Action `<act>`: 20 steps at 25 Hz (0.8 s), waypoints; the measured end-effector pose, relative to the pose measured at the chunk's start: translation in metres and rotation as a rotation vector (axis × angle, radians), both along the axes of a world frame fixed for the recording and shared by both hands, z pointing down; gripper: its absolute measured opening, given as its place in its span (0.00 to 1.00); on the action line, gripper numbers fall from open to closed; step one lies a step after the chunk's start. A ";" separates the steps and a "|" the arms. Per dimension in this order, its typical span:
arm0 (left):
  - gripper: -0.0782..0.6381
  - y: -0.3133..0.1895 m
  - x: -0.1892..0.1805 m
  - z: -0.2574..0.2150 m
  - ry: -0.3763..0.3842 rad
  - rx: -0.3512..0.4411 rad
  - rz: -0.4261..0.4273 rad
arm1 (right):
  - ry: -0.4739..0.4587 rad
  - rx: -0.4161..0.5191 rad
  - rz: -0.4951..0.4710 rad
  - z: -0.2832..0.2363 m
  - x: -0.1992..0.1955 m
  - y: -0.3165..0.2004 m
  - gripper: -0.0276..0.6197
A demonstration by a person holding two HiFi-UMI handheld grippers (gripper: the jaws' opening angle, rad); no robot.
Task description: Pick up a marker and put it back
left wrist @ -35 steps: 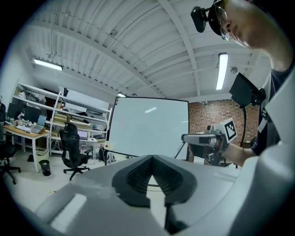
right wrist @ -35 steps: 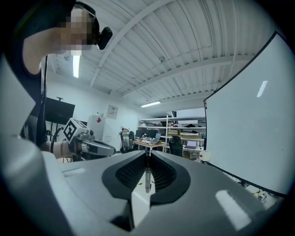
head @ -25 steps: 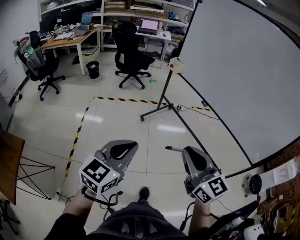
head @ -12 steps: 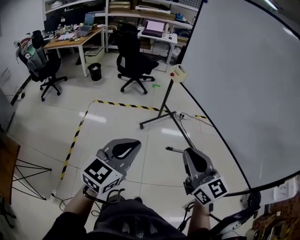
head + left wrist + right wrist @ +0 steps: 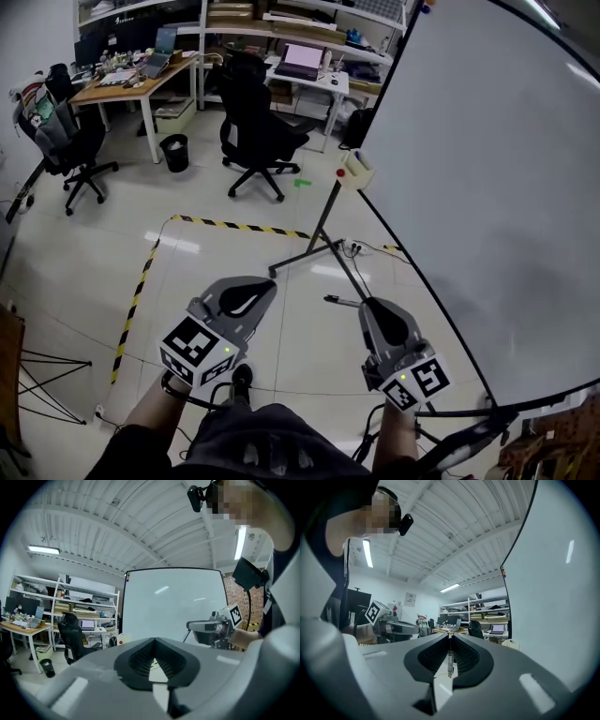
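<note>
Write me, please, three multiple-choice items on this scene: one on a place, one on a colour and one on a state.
1. Where does the small black waste bin stand?
A. beside the wooden desk
B. on a red sofa
C. on a green bench

2. Which colours has the striped floor tape?
A. red and white
B. yellow and black
C. blue and white

3. How is the right gripper?
A. open and empty
B. shut on a cloth
C. shut on a thin dark marker

Answers: 1 A, the bin stands by the desk's leg; 2 B, the head view shows yellow and black stripes; 3 C, the right gripper view shows the marker clamped between its jaws.
</note>
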State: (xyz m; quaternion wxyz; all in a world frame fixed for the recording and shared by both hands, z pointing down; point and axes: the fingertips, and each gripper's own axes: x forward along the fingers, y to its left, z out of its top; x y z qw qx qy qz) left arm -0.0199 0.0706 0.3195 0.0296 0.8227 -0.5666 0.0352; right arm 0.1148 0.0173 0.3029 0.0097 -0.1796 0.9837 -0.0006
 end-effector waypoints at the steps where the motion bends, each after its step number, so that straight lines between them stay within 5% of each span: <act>1: 0.12 -0.010 -0.011 -0.001 0.003 0.000 0.005 | 0.002 0.000 0.006 -0.001 -0.010 -0.009 0.09; 10: 0.12 -0.098 -0.092 -0.016 0.018 0.027 0.091 | 0.003 0.022 0.068 -0.012 -0.094 -0.082 0.09; 20: 0.12 -0.191 -0.130 -0.005 0.024 0.008 0.122 | 0.008 0.027 0.107 -0.012 -0.126 -0.183 0.09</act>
